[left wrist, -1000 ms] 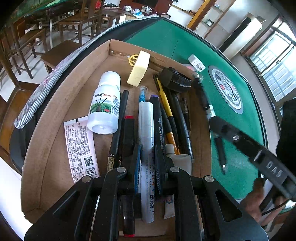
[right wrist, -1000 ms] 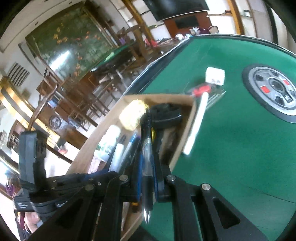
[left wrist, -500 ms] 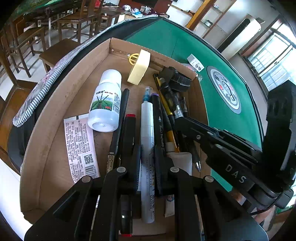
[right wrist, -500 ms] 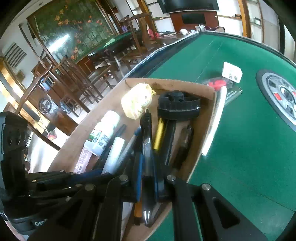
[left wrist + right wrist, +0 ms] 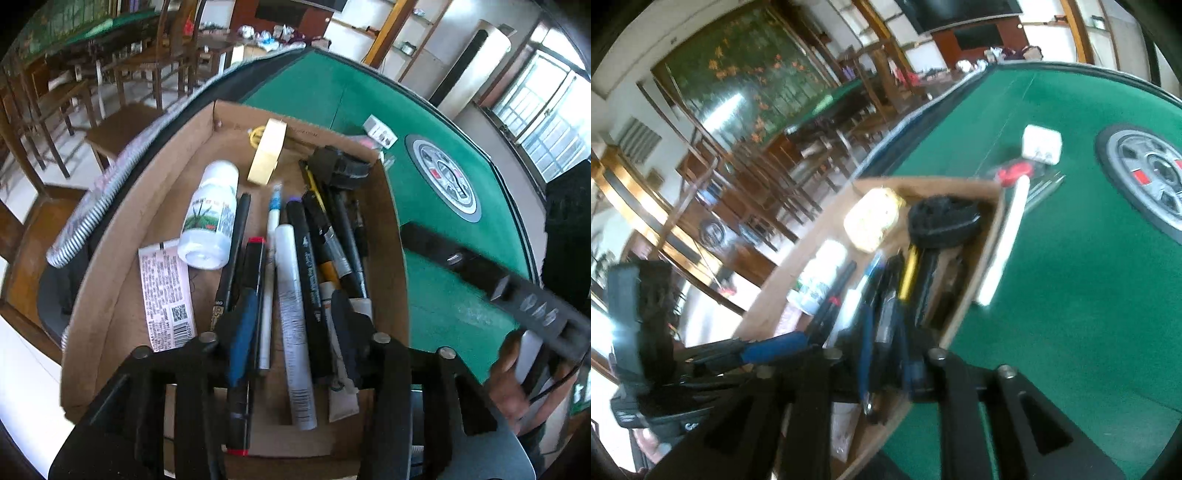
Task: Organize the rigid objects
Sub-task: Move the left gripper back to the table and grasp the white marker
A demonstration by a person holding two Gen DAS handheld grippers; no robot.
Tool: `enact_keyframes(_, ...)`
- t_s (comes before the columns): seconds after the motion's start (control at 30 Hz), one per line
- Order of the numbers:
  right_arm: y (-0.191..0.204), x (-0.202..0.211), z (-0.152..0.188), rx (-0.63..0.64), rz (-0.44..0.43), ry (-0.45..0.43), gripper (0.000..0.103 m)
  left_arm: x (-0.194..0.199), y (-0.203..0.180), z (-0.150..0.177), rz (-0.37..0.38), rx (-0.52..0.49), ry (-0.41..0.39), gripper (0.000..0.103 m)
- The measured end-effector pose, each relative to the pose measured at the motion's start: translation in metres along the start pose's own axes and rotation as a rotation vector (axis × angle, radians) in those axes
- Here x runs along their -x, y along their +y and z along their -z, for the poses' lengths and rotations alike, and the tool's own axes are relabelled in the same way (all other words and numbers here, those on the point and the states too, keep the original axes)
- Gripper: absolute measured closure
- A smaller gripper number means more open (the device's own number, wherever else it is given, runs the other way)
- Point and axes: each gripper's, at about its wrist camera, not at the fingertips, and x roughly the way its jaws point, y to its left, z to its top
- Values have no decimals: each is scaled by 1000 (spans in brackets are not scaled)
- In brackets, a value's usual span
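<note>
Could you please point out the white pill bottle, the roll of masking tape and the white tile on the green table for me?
White pill bottle [image 5: 210,218]: left wrist view, on its printed label.
Roll of masking tape [image 5: 266,152]: left wrist view, on its outer band.
White tile [image 5: 1042,144]: right wrist view, on its top face.

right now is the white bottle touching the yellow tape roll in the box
Apart. The left wrist view shows bare cardboard between the white bottle and the yellow tape roll.

1. The cardboard box sits on the table, at its edge.
2. Pens lie side by side in the box.
3. A bottle lies left of them, a roll of tape behind.
</note>
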Motion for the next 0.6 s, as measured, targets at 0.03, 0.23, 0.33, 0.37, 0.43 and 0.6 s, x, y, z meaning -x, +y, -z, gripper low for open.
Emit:
enact_keyframes(0.03,-6,10,-2,-9,3,-28,63,3,-5,0,-9,-13,-9,61)
enact_keyframes(0.23,-53,34,-25,-117,41,-91,53,7,-45,-1,27,-101,-25,61)
enact_keyframes(0.33,-86,33,-41,-180,45,-100,53,-1,-73,-3,38,-173,-10,61)
enact_keyframes(0.37,-92,31,-45,-181,56,-107,53,-4,-83,-5,51,-199,-3,61)
enact_keyframes(0.43,-109,27,-51,-187,82,-127,53,-16,-102,-10,74,-250,27,61)
enact_keyframes(0.6,-144,25,-45,-267,48,-178,53,-58,-138,-30,81,-331,110,61)
